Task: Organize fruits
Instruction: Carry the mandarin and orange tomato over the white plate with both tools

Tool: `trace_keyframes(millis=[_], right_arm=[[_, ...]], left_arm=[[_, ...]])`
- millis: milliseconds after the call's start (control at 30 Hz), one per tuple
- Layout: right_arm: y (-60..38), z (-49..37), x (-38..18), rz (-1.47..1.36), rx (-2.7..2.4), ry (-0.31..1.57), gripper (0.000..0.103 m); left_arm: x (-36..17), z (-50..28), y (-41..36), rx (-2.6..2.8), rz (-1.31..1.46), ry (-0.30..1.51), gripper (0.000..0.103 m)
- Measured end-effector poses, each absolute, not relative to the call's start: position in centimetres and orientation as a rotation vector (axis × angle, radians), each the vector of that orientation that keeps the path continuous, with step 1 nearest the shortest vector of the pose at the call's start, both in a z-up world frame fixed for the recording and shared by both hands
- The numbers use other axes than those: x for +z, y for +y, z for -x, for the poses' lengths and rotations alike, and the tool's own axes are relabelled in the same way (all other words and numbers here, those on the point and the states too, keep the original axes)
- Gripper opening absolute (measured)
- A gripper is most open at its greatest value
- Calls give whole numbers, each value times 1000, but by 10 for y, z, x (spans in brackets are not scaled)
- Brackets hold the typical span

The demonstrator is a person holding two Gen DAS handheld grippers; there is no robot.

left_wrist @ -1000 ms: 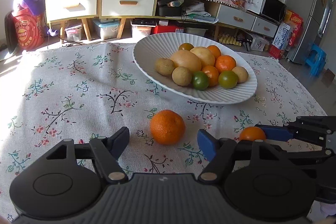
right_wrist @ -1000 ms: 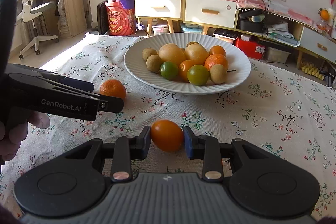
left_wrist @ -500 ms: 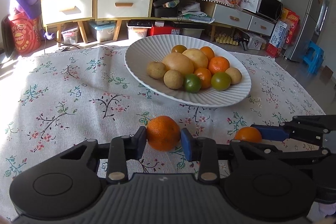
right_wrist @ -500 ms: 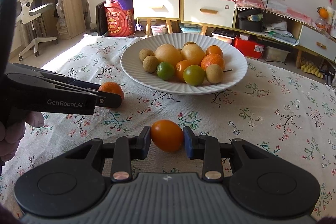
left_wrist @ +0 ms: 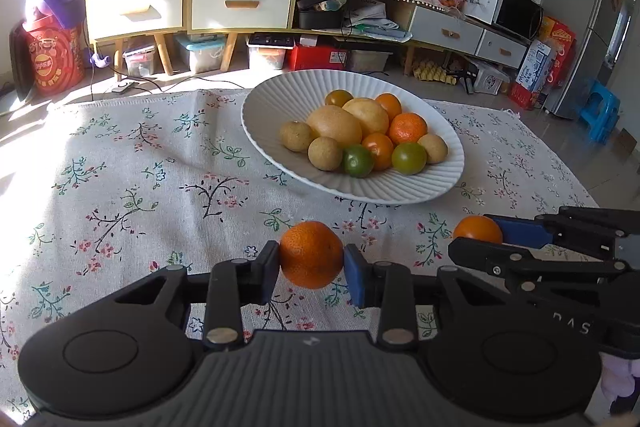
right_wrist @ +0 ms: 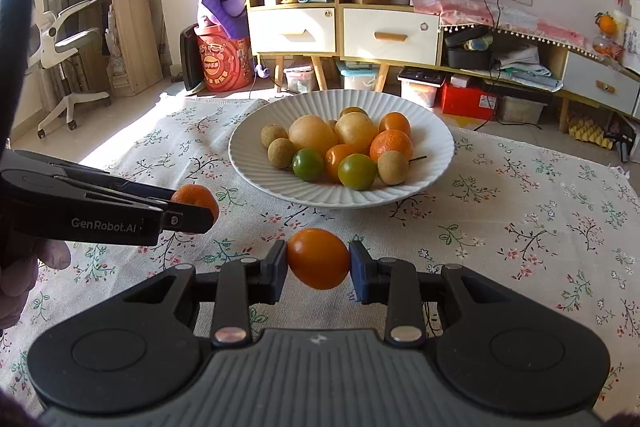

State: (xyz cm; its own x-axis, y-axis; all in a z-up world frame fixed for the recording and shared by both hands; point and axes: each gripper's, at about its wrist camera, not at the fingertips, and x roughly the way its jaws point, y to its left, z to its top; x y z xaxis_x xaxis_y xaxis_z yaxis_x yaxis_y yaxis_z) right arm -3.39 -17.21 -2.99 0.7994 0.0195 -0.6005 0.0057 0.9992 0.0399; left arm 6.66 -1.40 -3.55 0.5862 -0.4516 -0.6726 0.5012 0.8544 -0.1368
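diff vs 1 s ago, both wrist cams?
The left gripper moved forward and closed: open behind the mandarin a second ago, it now clamps it. The view also shows more table past the fruit, so it may have begun lifting. The right gripper kept its grip on the smooth orange fruit. The white plate and its fruit pile are unchanged.

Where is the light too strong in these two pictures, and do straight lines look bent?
Left wrist view: sun washes out the floral tablecloth at far left; the grey fridge leans inward. Right wrist view: sunlight glares on the floor beyond the white ribbed plate; edges curve.
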Motion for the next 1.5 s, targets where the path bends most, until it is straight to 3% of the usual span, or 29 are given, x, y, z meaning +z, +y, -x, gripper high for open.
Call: trace_keyframes(millis=[500, 1500], right_arm=[[-192, 5, -3, -74, -7, 561, 30], [-225, -108, -24, -117, -71, 626, 30]], left_arm=[[3, -80, -30, -551, -20, 684, 25], [-33, -184, -55, -524, 72, 764, 25]])
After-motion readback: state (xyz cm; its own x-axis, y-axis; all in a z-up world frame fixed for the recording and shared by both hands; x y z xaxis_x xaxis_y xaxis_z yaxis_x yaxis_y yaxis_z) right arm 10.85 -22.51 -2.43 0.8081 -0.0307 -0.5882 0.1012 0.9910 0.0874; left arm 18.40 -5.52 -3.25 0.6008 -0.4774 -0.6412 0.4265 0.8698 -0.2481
